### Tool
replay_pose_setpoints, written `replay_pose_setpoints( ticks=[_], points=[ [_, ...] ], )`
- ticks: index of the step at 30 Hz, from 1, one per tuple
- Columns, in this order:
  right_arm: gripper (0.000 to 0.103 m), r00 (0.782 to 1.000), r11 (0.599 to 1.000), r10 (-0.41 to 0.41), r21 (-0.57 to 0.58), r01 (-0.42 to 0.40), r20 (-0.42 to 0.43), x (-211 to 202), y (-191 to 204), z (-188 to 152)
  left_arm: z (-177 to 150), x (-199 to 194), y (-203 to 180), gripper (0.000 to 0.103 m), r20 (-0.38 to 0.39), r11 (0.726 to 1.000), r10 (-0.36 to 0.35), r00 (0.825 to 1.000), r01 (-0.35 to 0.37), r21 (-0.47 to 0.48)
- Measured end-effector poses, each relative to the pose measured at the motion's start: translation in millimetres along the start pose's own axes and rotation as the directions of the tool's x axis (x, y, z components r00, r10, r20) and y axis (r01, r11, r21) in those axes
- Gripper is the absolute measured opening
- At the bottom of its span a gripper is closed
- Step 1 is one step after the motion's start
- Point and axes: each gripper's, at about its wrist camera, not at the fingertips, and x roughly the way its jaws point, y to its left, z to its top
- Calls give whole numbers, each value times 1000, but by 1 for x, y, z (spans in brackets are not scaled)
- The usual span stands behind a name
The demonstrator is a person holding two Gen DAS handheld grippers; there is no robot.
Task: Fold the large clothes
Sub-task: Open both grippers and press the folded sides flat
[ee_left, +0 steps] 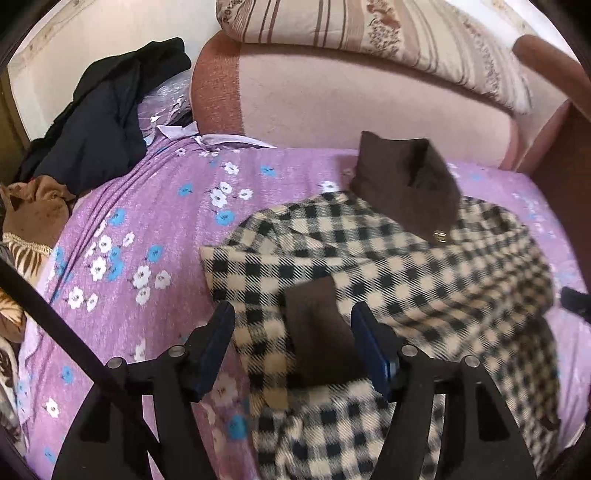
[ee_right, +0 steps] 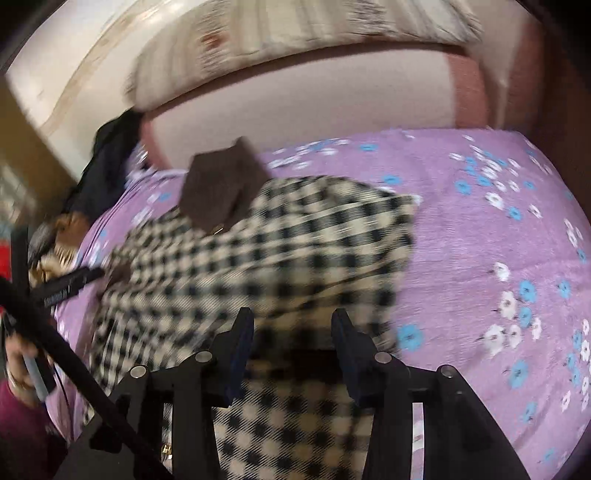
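Left gripper [ee_left: 291, 334] at lower centre of its view, blue-padded fingers [ee_left: 218, 345] spread apart, released, hovering over a brown cuff patch [ee_left: 317, 328] on the cream-and-black checked woollen coat [ee_left: 424, 273]. Right gripper [ee_right: 291, 339] likewise at lower centre of its blurred view, fingers [ee_right: 345, 354] parted over the coat's [ee_right: 266, 258] checked cloth; touching or not, cannot tell. Coat spread across the lilac floral bedsheet [ee_left: 155, 221], filling centre and lower right of the left view, brown collar [ee_left: 406, 181] toward the pink upholstered headboard [ee_left: 351, 96]. Striped patterned pillow [ee_left: 369, 29] along the top. Heap of dark clothes [ee_left: 107, 118] at upper left.
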Motion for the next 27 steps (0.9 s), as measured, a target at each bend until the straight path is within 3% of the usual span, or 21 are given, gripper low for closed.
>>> replay_pose_setpoints(
  ticks=[4,9,13,16,21,24,27],
  points=[
    [48,999,999,-42,-30,41,-10,19,11,-3,-8,-5,-12,72,-2,1000,-16,1000,16,18],
    [46,978,994,-110,-9,111,-178,58,-11,-25,-32,29,-17,73,-129,991,125,984,-118,64],
    [46,977,993,-108,21,113,-184,47,-14,-27,-44,34,-4,73,-157,997,75,985,-77,-8],
    [48,984,993,-121,-17,120,-132,31,0,-30,-45,23,-4,73,-141,997,68,988,-71,-15],
    [48,999,996,-38,-86,35,-31,7,42,-24,-46,1,-15,73,-77,995,99,992,-99,13],
    [48,1000,994,6,-111,-7,-10,10,65,-16,-46,-6,-23,73,-54,993,114,992,-112,32],
    [48,1000,993,-1,-115,0,-9,24,78,-11,-51,-7,-29,73,-45,991,131,990,-129,45]
  ],
)
